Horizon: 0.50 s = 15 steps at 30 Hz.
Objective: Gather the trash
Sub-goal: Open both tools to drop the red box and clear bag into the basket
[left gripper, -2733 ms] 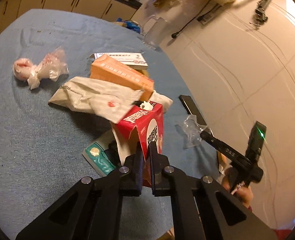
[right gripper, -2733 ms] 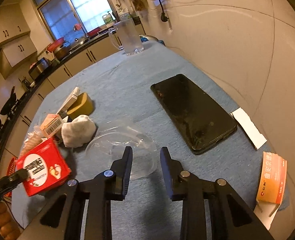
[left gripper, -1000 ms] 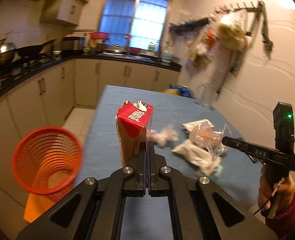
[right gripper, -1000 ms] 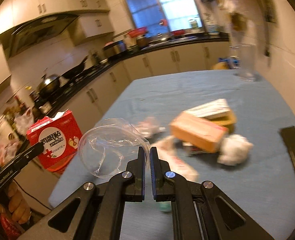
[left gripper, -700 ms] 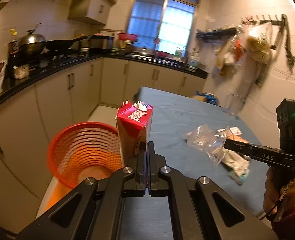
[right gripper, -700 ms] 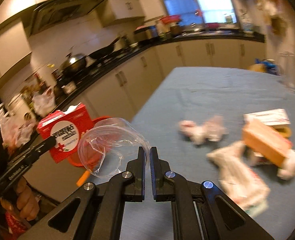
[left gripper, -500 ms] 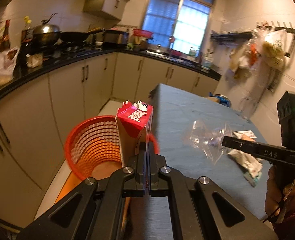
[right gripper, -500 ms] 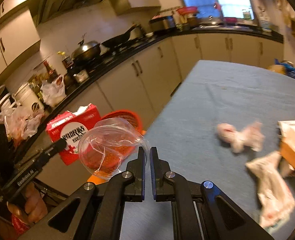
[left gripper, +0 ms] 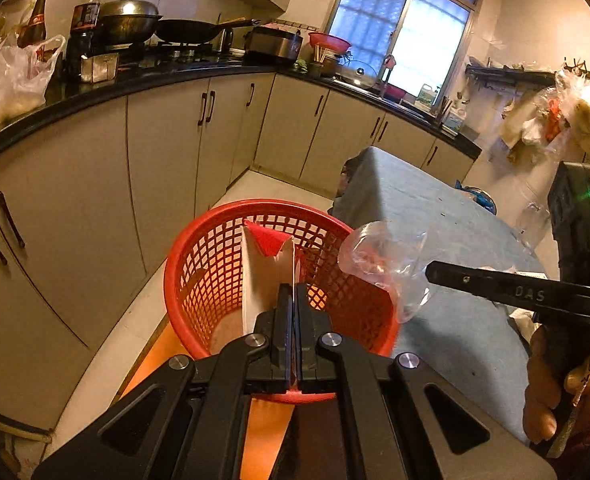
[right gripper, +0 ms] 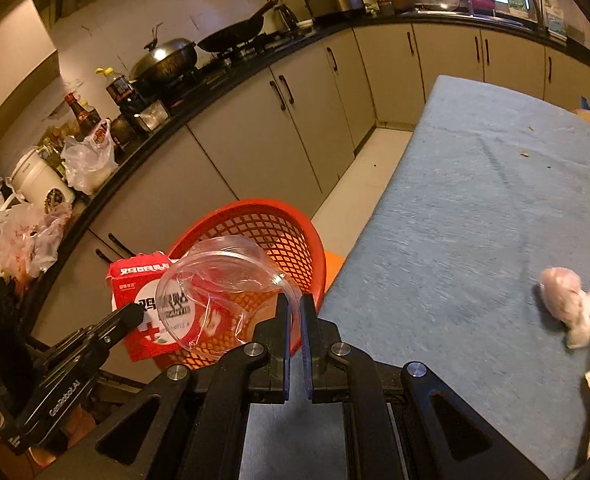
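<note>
I am looking into a home kitchen. A dark countertop [left gripper: 95, 88] runs in an L above cream cabinet doors [left gripper: 163, 152] with dark handles. On the hob stand a lidded wok [left gripper: 129, 20] and a black pan [left gripper: 191, 30]; sauce bottles [left gripper: 35, 16] stand beside them. A window [left gripper: 399, 36] lights the sink corner. A table [right gripper: 475, 220] under blue cloth stands near a red mesh basket [left gripper: 223, 256] on the tiled floor [left gripper: 115, 360].

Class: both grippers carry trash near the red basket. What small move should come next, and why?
Probably open the left gripper: its red and white carton already hangs over the red basket, while the right gripper holds the clear plastic lid nearer the rim.
</note>
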### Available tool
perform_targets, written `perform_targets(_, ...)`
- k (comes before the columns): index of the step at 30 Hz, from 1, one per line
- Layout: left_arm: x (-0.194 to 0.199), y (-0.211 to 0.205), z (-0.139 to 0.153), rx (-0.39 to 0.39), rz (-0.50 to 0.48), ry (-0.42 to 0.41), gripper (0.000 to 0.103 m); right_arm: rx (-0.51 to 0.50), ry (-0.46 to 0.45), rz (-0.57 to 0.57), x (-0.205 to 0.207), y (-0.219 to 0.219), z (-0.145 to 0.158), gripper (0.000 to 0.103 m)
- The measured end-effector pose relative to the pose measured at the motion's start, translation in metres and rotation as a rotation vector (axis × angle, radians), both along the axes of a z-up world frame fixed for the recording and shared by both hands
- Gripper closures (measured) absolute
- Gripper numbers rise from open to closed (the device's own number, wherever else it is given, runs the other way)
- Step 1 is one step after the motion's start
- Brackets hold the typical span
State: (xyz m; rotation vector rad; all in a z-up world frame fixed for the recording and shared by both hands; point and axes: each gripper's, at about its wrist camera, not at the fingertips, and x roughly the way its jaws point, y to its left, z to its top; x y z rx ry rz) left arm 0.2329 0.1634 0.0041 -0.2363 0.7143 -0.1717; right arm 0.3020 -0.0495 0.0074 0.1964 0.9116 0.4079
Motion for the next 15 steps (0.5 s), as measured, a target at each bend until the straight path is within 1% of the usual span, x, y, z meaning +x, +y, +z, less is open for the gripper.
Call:
perform_targets(3, 0.004, 0.004, -0.006, -0.008, 0.007, 0.011, 0.102, -0.002, 0.023, 0.004, 0.007, 0.004, -0.007, 0.096)
perform_targets(6, 0.009, 0.008, -0.008, -0.018, 0.014, 0.022, 0.102, -0.012, 0.021, 0.002, 0.008, 0.007, -0.009, 0.096)
perform_targets(7, 0.009, 0.009, -0.008, -0.030, 0.015, 0.027, 0.100, -0.014, 0.023, 0.007, 0.008, 0.008, -0.009, 0.094)
perform_targets(8, 0.009, 0.010, -0.008, -0.036, 0.015, 0.030, 0.096, -0.012, 0.026, 0.013, 0.008, 0.009, -0.009, 0.090)
perform_targets(9, 0.009, 0.010, -0.008, -0.043, 0.017, 0.029, 0.084, -0.008, 0.024, 0.015, 0.008, 0.010, -0.008, 0.087)
perform_targets(10, 0.008, 0.011, -0.007, -0.045, 0.021, 0.024, 0.071, -0.009, 0.017, 0.012, 0.006, 0.009, -0.007, 0.078)
perform_targets(11, 0.008, 0.012, -0.005, -0.044, 0.029, 0.012, 0.067, -0.010, 0.010, 0.009, 0.005, 0.007, -0.005, 0.073)
perform_targets(12, 0.007, 0.012, -0.003, -0.043, 0.033, 0.002, 0.065, -0.007, 0.000, 0.006, 0.003, 0.006, -0.003, 0.073)
perform_targets(15, 0.003, 0.011, 0.002, -0.055, 0.027, 0.000, 0.065, -0.001, -0.018, -0.004, -0.002, 0.001, 0.004, 0.073)
